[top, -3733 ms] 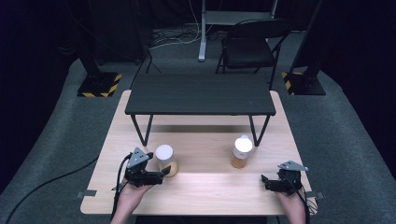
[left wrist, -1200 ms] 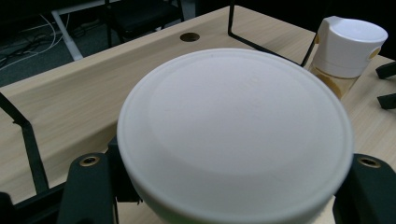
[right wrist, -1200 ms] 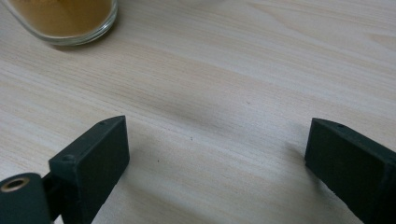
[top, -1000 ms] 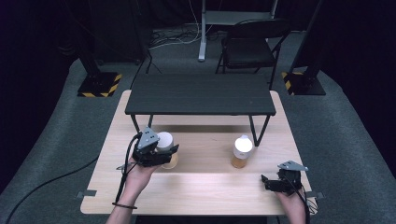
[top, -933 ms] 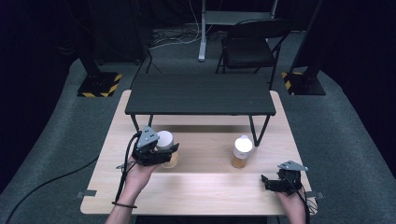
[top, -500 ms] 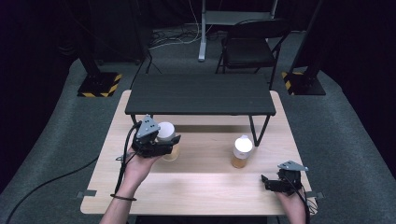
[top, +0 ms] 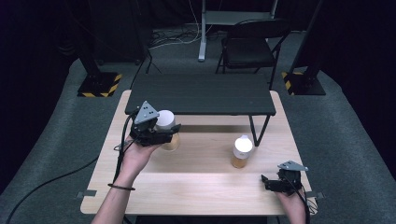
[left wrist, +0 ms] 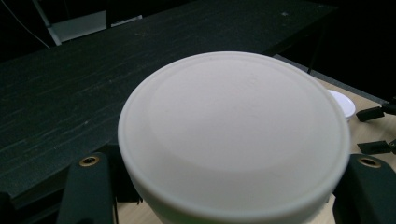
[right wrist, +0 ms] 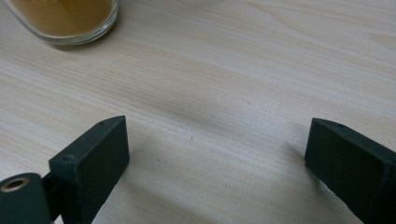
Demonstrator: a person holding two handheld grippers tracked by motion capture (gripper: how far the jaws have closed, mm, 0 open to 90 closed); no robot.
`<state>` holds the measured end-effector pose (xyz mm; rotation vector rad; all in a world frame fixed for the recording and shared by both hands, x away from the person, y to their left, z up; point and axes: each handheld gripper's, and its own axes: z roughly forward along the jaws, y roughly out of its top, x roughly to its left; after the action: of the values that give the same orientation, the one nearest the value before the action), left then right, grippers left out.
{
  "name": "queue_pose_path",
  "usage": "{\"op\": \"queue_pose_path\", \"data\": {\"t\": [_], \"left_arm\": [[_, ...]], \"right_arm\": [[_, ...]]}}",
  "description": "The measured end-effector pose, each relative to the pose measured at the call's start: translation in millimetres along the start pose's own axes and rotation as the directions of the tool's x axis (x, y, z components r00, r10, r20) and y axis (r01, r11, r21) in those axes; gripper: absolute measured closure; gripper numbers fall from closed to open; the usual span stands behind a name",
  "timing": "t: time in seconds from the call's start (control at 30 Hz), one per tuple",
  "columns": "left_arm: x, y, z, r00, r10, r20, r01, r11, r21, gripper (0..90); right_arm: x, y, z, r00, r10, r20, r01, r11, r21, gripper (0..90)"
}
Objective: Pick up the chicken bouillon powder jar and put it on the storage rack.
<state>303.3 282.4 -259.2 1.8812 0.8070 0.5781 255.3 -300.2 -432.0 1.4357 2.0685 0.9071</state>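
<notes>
The left gripper (top: 161, 135) holds a jar (top: 167, 130) with a white lid (left wrist: 233, 135); its jaws are clamped on the jar's sides, one at each flank just below the lid. The jar sits between the jaws, raised off the table (top: 196, 186), just in front of the black shelf (top: 201, 93). A second jar (top: 241, 151) stands on the table, well apart from these jaws. The right gripper (top: 275, 183) rests low over the table, its jaws spread wide with nothing between them; the second jar's base (right wrist: 65, 18) lies ahead of its left jaw.
</notes>
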Motion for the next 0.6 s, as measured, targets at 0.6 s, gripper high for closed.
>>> {"op": "queue_pose_path", "data": {"t": [0.6], "left_arm": [[14.7, 40.6, -2.6, 0.9997, -0.006, -0.024, 0.005, 0.9999, -0.009, 33.2]], "right_arm": [[0.1, -0.1, -0.1, 1.0, 0.0, 0.0, 0.0, 1.0, 0.0, 5.6]]}}
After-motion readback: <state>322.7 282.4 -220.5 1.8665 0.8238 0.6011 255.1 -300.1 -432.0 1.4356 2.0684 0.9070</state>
